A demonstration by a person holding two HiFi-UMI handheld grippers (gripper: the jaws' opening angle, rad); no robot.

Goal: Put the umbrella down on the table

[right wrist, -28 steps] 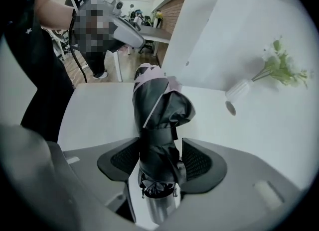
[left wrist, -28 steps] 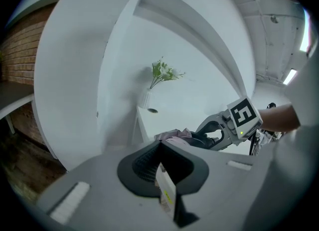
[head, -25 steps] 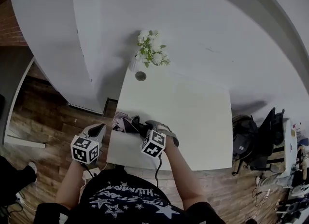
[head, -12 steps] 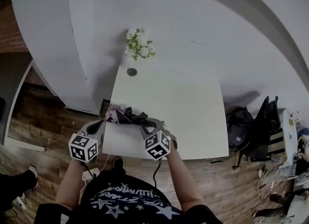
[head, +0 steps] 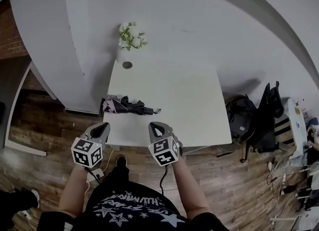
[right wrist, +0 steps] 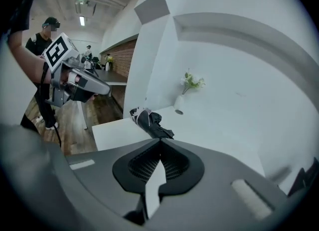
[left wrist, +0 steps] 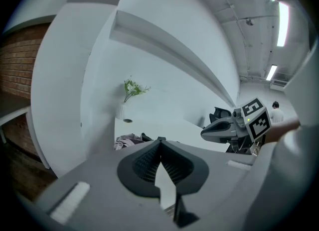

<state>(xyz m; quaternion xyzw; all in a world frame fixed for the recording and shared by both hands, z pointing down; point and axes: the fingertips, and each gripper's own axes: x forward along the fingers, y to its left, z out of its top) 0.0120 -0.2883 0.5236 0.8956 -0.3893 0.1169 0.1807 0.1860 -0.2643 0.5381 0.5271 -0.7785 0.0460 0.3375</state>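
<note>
A folded dark umbrella with a pale pink edge lies on the white table near its left front side, handle end toward the right. It also shows in the left gripper view as the umbrella and in the right gripper view as the umbrella. My left gripper and my right gripper hover off the table's front edge, over the floor, both shut and holding nothing. Neither touches the umbrella.
A white vase of flowers and a small round dish stand at the table's far left corner against the curved white wall. A dark bag and chair sit to the table's right. Wooden floor lies on the left.
My right gripper has let go of the umbrella and shut; both grippers have drawn back from the table toward me. The umbrella now lies alone on the table.
</note>
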